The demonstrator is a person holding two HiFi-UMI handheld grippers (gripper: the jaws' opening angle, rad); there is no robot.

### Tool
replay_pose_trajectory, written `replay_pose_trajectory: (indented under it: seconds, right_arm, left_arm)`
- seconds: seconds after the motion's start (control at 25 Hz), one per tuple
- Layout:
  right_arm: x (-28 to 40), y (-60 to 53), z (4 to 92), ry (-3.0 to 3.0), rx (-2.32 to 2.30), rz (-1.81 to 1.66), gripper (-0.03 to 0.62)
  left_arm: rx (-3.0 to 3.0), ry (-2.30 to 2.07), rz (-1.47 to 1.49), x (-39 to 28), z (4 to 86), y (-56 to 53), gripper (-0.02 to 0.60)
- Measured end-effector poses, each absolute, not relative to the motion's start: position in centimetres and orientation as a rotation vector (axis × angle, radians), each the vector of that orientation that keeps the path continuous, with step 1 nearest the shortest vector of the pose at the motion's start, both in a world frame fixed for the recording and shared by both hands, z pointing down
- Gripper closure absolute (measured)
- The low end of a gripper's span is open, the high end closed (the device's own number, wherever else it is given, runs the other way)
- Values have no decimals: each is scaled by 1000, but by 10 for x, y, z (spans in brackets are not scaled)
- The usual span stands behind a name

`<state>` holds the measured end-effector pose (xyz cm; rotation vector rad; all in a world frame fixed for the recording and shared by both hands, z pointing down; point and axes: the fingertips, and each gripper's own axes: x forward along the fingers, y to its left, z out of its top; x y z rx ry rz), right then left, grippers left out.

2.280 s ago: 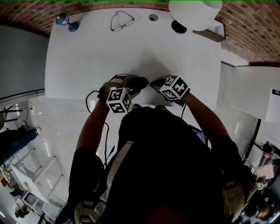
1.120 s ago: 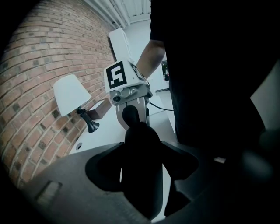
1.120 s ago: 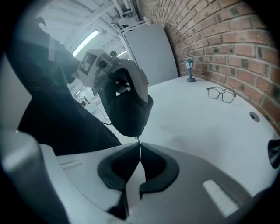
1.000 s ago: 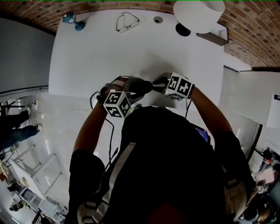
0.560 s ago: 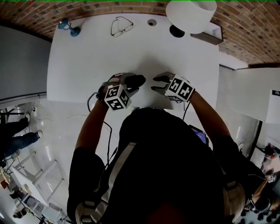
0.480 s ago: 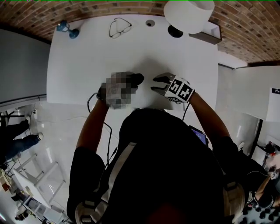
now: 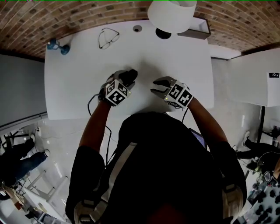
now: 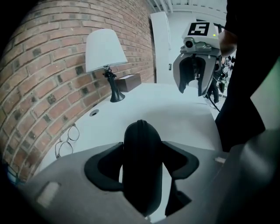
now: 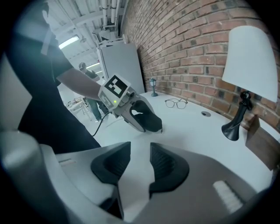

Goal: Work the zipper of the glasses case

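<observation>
My left gripper is shut on the black glasses case, which it holds just above the white table. In the left gripper view the case stands edge-up between both pads, its rounded end pointing away. My right gripper hovers a short way to the right of the case, apart from it. Its jaws are closing with a narrow gap and nothing between them. The right gripper view shows the case in the left gripper, with a small zipper pull hanging at its near end.
A pair of glasses lies at the table's far edge, with a small blue object at the far left corner. A white lamp and a brown box stand at the far right. A brick wall runs behind the table.
My right gripper has pulled back to the right, away from the case's end, and its jaws have parted. The left gripper still holds the case.
</observation>
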<state>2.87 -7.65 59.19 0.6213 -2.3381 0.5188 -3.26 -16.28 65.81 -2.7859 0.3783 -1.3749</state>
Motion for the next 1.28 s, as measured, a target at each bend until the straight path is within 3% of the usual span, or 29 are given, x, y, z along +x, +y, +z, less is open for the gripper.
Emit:
replay_pose_trajectory:
  seconds: [0.44,0.56,0.84,1.08,1.28]
  right_arm:
    - [41,-75,592,-2318,702,556,451]
    - [43,-75,592,-2317,705,556,451]
    - [45,-82,588,-2326,714,527,451]
    - [43,-97,575,-2372,759,481,453]
    - [45,-115,547,-2448,882,385,498]
  left_arm:
    - [-2792,364,-1391,-17,671,-176,296]
    - [-2818,357,-1391,-14,673,-174,247]
    - [-2882,392,-1316,-14,657,-167,225]
    - [-3095,589,-1100,-17,617,-170,236]
    - [-3145,746,-945,-28,587,-173,290]
